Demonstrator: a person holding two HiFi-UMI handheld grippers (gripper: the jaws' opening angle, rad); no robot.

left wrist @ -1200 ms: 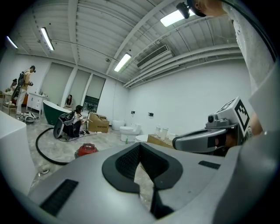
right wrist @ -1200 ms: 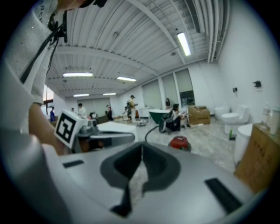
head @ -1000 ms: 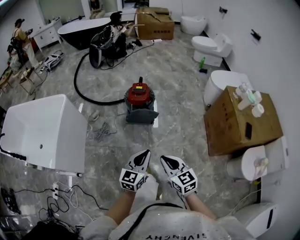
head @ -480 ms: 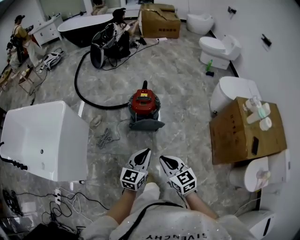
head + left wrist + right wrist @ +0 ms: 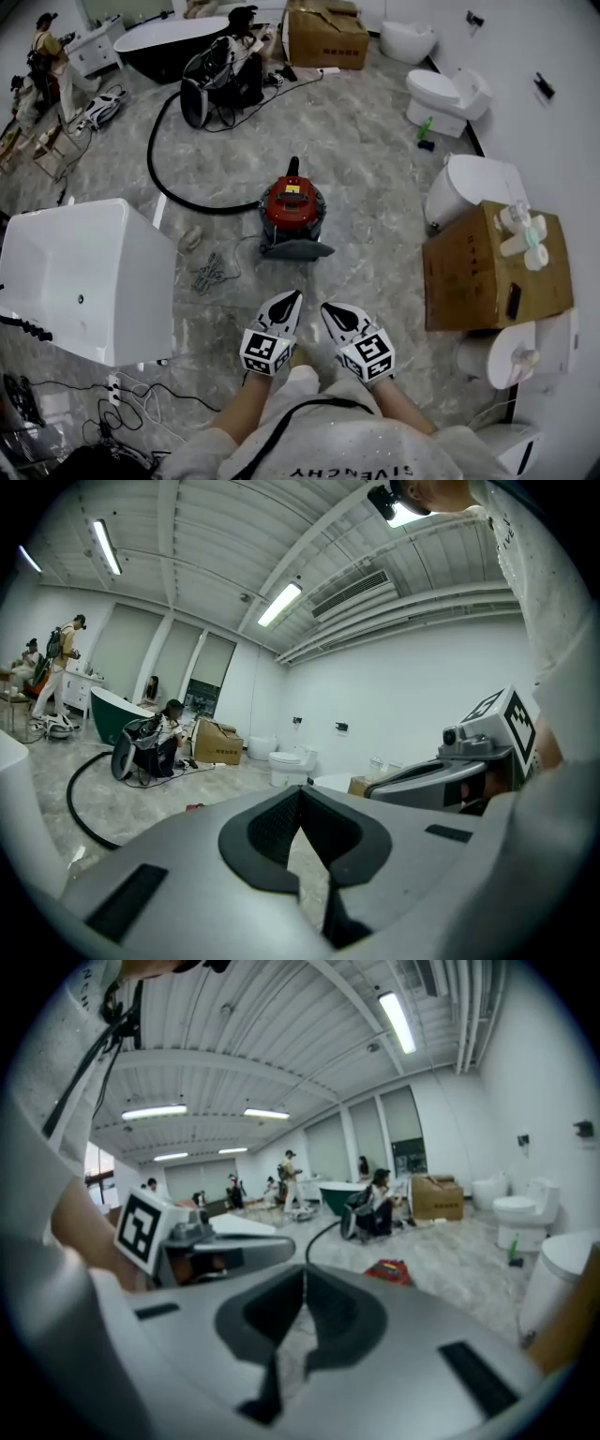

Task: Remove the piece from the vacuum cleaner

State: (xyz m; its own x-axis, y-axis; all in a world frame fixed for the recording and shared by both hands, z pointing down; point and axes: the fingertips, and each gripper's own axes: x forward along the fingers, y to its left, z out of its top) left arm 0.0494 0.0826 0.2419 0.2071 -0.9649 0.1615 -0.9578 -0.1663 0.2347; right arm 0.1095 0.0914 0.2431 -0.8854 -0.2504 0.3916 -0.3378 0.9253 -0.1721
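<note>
The red vacuum cleaner [image 5: 292, 217] sits nearer ahead of the left gripper [image 5: 291, 300] and right gripper [image 5: 330, 312] than a second ago, yet still well apart from them, both with jaws together and empty, so nothing is removed yet

A white tub [image 5: 84, 272] stands well left of the left gripper [image 5: 289, 300]. To the right of the right gripper [image 5: 330, 311], a cardboard box [image 5: 473, 281] bears bottles [image 5: 520, 230]. Ahead of both, across the marble floor [image 5: 375, 159], stand a white toilet [image 5: 448, 94], a black bathtub [image 5: 159, 42] and another carton [image 5: 326, 37].
</note>
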